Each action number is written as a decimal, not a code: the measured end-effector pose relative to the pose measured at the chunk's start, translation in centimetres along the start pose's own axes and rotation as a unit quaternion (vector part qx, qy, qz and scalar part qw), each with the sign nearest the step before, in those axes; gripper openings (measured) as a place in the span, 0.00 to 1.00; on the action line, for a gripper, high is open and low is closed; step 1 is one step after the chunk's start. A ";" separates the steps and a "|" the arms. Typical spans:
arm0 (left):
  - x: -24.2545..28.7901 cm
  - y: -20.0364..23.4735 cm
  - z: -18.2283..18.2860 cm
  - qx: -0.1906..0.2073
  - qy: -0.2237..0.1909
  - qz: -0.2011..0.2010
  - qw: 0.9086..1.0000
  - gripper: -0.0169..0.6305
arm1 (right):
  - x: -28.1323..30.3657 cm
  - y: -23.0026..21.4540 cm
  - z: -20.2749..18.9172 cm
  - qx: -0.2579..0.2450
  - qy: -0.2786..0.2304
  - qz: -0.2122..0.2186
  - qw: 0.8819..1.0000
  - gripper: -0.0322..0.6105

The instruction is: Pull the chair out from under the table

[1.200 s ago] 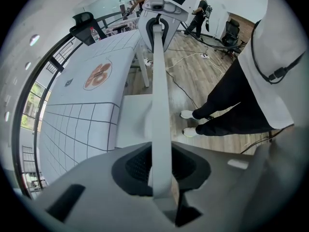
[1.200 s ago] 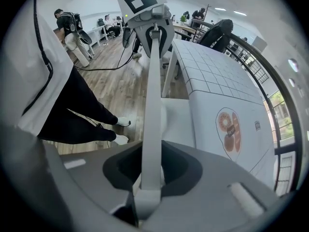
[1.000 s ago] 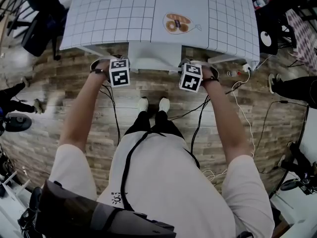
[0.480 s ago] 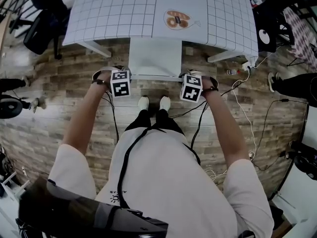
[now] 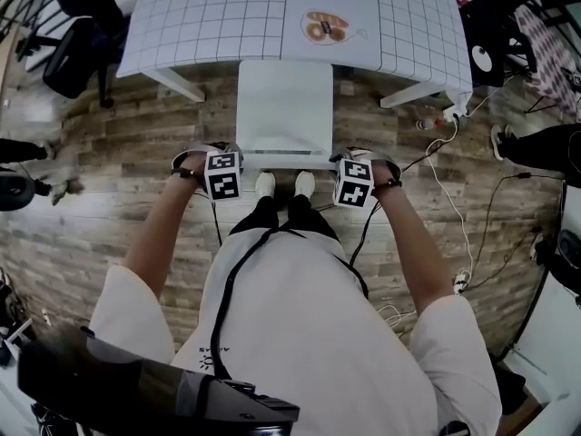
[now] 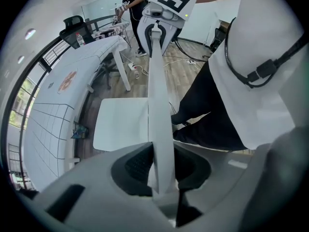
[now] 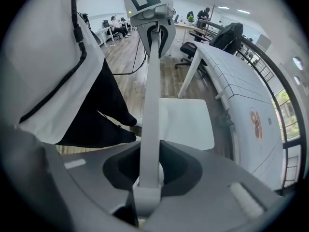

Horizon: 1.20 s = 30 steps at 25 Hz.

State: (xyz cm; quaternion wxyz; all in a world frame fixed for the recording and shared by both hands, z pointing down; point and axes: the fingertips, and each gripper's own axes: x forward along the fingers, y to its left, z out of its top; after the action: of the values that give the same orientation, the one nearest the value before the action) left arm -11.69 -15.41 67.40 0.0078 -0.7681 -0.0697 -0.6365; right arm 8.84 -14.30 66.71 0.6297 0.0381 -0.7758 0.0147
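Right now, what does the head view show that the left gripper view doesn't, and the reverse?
Only the head view: the person's two forearms and the left gripper from above, under its marker cube. Only the left gripper view: that gripper's dark pads pressed on the thin white top rail of the chair back, plus the black window railing beyond the white grid-patterned table. Both: the square white chair seat in front of that table, and the right gripper holding the rail's other end.
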 end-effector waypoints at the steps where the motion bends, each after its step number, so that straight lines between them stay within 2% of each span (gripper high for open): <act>1: 0.0 -0.6 -0.1 0.000 0.000 -0.002 1.000 0.16 | 0.0 0.6 0.1 0.001 0.000 0.001 1.000 0.18; 9: 0.2 -4.2 -0.5 0.004 -0.003 -0.022 1.000 0.17 | 0.1 4.4 0.4 0.009 0.003 0.015 1.000 0.18; 21: 0.0 -4.2 -1.1 0.005 -0.020 -0.026 0.999 0.18 | 0.4 4.1 1.0 0.045 0.022 0.001 0.999 0.20; 30: 0.4 -4.5 -0.9 0.002 -0.015 -0.012 1.000 0.17 | 0.5 4.5 0.7 0.041 0.025 0.003 0.999 0.19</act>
State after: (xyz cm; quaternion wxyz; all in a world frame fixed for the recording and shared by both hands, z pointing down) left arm -13.07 -11.05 67.59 0.0005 -0.7766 -0.0801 -0.6249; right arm 7.70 -9.85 67.14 0.6470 0.0610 -0.7585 0.0490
